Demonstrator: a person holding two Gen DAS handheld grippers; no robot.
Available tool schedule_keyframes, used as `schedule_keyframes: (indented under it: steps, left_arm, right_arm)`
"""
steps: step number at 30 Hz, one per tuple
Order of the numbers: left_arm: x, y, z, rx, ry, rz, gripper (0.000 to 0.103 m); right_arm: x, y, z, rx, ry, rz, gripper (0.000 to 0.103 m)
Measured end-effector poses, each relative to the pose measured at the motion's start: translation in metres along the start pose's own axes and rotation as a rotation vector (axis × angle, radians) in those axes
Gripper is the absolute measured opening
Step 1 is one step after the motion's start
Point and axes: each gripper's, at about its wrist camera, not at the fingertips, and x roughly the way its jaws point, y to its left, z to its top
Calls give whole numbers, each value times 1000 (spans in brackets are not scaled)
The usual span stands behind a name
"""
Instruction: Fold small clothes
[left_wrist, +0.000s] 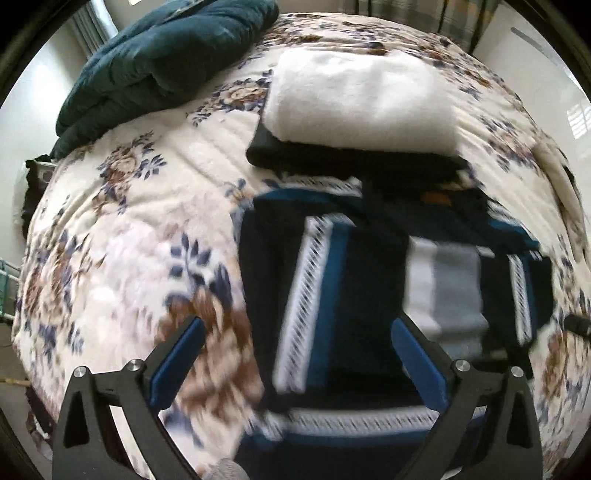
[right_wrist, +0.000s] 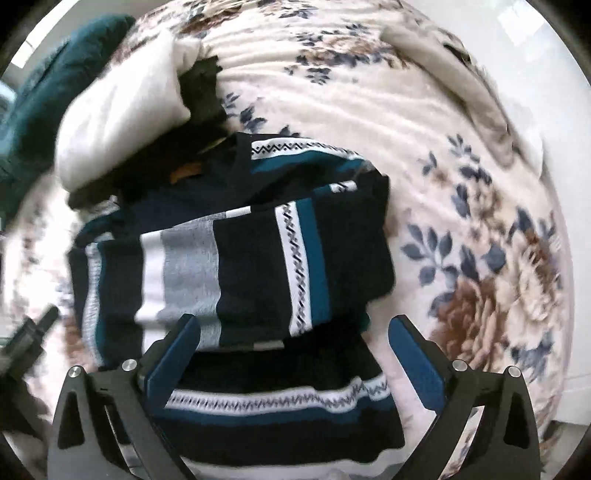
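A navy sweater (left_wrist: 369, 280) with teal, white and grey stripes lies partly folded on the floral bedspread (left_wrist: 122, 229). It also shows in the right wrist view (right_wrist: 258, 258), with its sleeves folded across the body. My left gripper (left_wrist: 297, 332) is open and empty, hovering over the sweater's left side. My right gripper (right_wrist: 293, 328) is open and empty, over the sweater's lower right part. The left gripper's tip (right_wrist: 40, 325) shows at the left edge of the right wrist view.
A stack of a folded white garment (left_wrist: 362, 96) on a black one (left_wrist: 354, 162) lies just behind the sweater. A dark teal quilt (left_wrist: 166, 59) is bunched at the far left. A beige garment (right_wrist: 461, 81) lies at the bed's far right.
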Motion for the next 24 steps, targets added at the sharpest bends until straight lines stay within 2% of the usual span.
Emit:
schedule_keyframes:
  steps: [3, 7, 13, 16, 19, 20, 21, 22, 23, 24]
  left_arm:
    - [-24, -30, -40, -3, 29, 13, 103]
    - [-38, -98, -109, 12, 156, -66, 103]
    - [-20, -234, -220, 133, 426, -258, 103]
    - [-8, -281, -264, 202, 519, -283, 103]
    - [11, -304, -299, 215, 596, -278, 103]
    - [17, -309, -307, 221, 600, -266, 96]
    - [22, -311, -312, 234, 581, -239, 80]
    - [24, -311, -314, 245, 560, -209, 69]
    - [26, -308, -313, 248, 534, -180, 46]
    - [24, -304, -311, 233, 516, -183, 24]
  right_arm:
    - [-14, -42, -4, 4, 38, 71, 103]
    - [-30, -114, -11, -18, 109, 106, 103]
    - [-33, -208, -21, -68, 184, 52, 103]
    - [-21, -249, -22, -53, 209, 24, 103]
    - [-10, -268, -14, -28, 215, 45, 103]
    - [-5, -271, -9, -23, 217, 59, 103]
    - [-1, -271, -4, -21, 215, 78, 103]
    - [3, -270, 1, -22, 211, 105, 103]
    - [9, -266, 8, -28, 207, 135, 103]
    - [15, -261, 16, -33, 203, 165, 103]
